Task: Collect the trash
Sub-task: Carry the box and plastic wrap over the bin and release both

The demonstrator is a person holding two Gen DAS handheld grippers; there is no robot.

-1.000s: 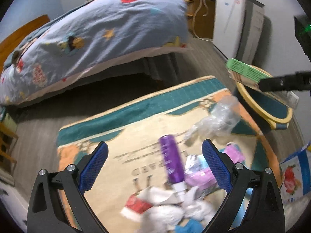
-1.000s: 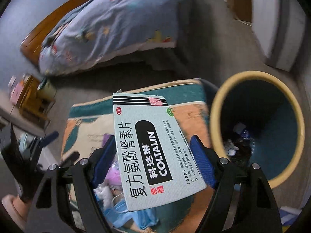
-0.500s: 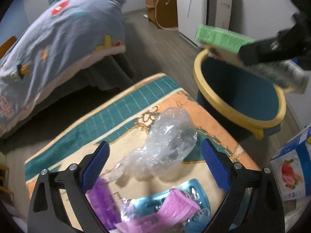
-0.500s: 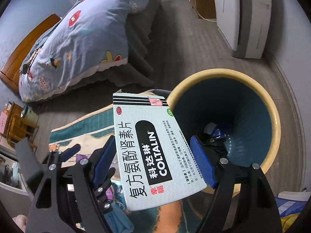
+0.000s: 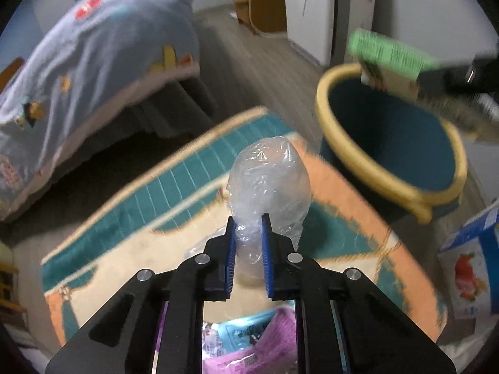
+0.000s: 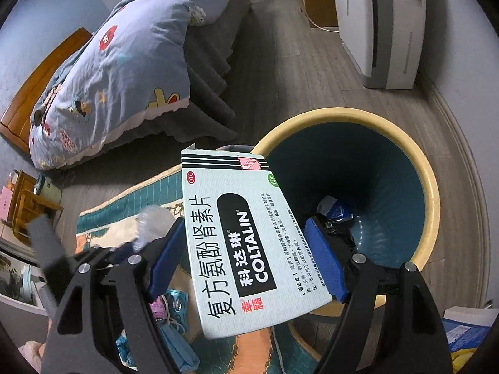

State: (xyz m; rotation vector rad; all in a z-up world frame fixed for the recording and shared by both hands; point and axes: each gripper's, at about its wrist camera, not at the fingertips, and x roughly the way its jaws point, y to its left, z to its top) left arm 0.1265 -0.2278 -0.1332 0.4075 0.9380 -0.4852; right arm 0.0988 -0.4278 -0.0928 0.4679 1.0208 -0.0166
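A crumpled clear plastic bag rises off the patterned rug between the blue pads of my left gripper. The jaws are closing and the pads squeeze the bag's lower end. To the right stands a dark teal bin with a yellow rim. My right gripper is shut on a pale green medicine box marked COLTALIN. It holds the box tilted over the near left edge of the bin, which has some dark trash at its bottom. The bag shows blurred at the left.
Pink packets and blue wrappers lie on the rug under my left gripper. A blue carton stands right of the bin. A bed with a patterned quilt fills the left, a white appliance the far right wall.
My left gripper moved from the purple bottle and scraps to the clear bag and closed on it. My right gripper carried the box from above the rug to the bin's edge.
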